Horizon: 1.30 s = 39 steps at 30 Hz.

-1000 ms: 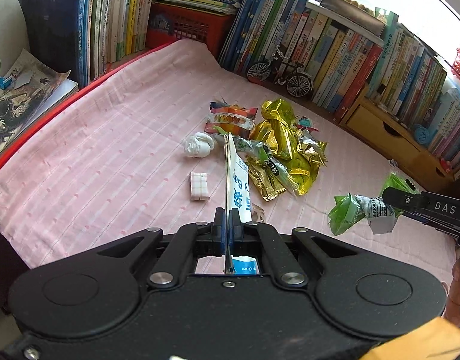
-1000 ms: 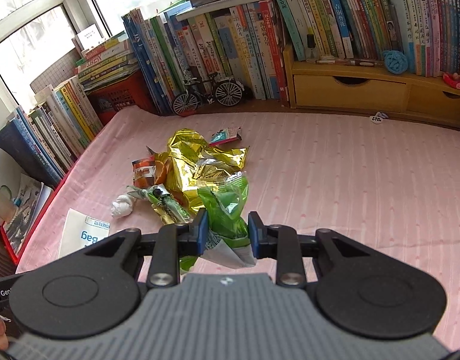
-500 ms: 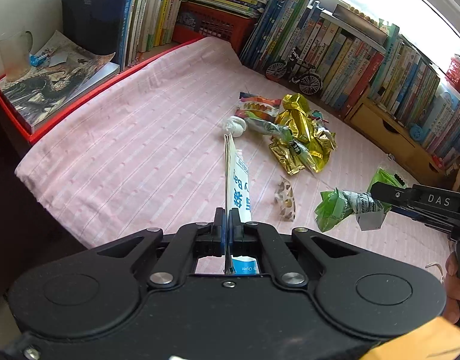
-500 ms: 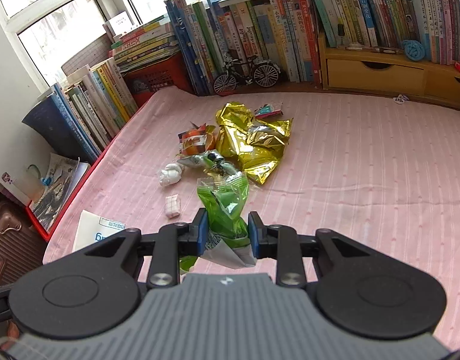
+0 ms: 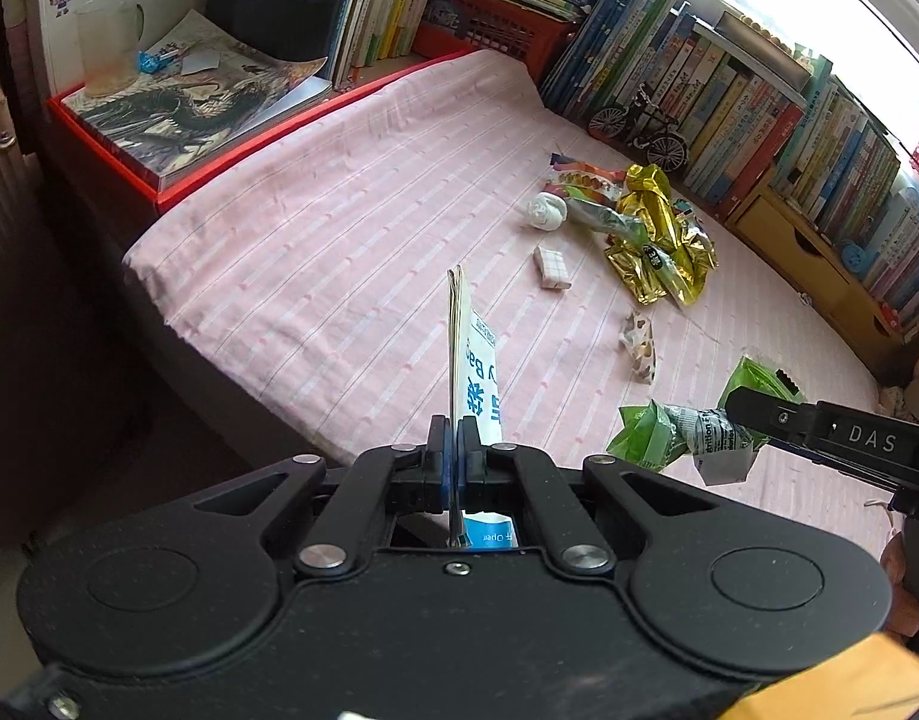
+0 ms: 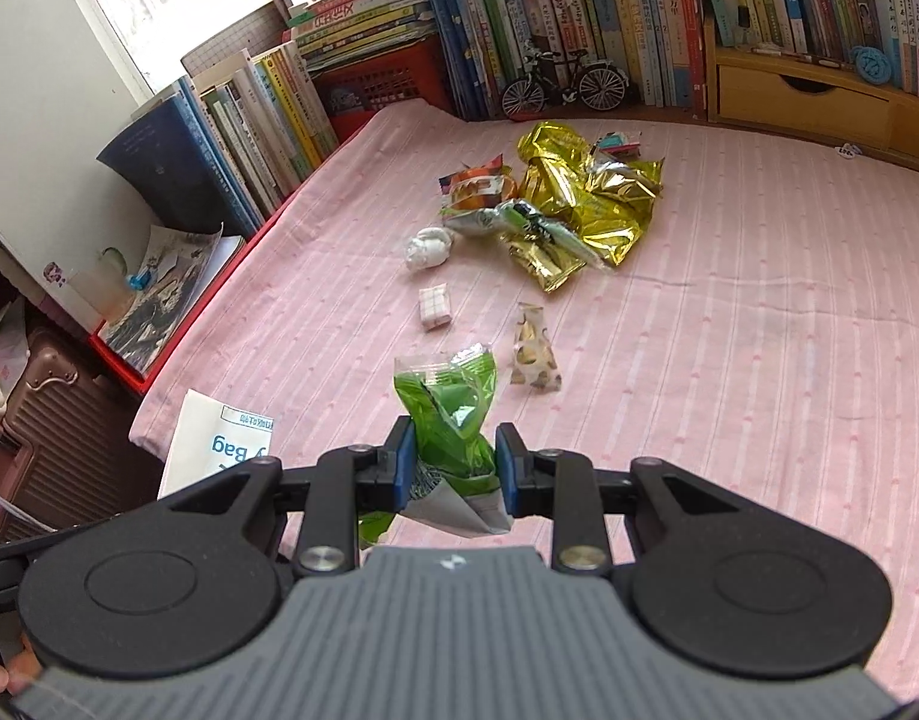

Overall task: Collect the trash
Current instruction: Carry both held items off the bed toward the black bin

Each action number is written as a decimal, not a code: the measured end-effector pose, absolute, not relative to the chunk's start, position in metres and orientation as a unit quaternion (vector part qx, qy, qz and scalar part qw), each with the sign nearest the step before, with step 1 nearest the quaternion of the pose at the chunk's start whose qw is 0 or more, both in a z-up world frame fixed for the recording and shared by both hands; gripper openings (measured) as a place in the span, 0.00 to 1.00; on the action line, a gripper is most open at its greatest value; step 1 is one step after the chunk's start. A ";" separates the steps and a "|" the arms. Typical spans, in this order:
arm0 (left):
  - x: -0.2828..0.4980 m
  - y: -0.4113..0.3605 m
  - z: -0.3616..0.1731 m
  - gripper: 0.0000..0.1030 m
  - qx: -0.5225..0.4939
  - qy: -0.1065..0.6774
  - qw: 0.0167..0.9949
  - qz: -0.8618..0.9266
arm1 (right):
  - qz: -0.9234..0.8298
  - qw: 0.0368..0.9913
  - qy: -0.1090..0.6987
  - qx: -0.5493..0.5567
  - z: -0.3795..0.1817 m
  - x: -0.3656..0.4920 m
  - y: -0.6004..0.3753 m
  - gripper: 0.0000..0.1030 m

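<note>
Both grippers have drawn back from the trash pile (image 6: 555, 210). Left gripper (image 5: 455, 444) stays clenched on the white bag (image 5: 477, 372); right gripper (image 6: 450, 459) grasps the green wrapper (image 6: 453, 414), ready for bagging.

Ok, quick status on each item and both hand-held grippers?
Left hand-held gripper: shut on white bag, held edge-up.
Right hand-held gripper: shut on green wrapper.
Gold wrappers: crumpled, lying on bed.
Tissue ball: on bed, loose.
Small checked packet: on bed, loose.
</note>
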<state>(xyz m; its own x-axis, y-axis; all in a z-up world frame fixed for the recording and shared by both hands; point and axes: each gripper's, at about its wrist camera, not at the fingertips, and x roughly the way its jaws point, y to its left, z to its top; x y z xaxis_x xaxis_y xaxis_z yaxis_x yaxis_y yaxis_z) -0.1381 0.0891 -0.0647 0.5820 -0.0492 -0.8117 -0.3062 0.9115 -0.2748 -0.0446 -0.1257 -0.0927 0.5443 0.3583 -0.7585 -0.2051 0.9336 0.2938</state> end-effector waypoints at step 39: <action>-0.202 0.126 -0.180 0.02 -0.212 0.595 0.770 0.091 | 0.214 0.796 0.566 0.025 -0.190 -0.114 -0.040 0.32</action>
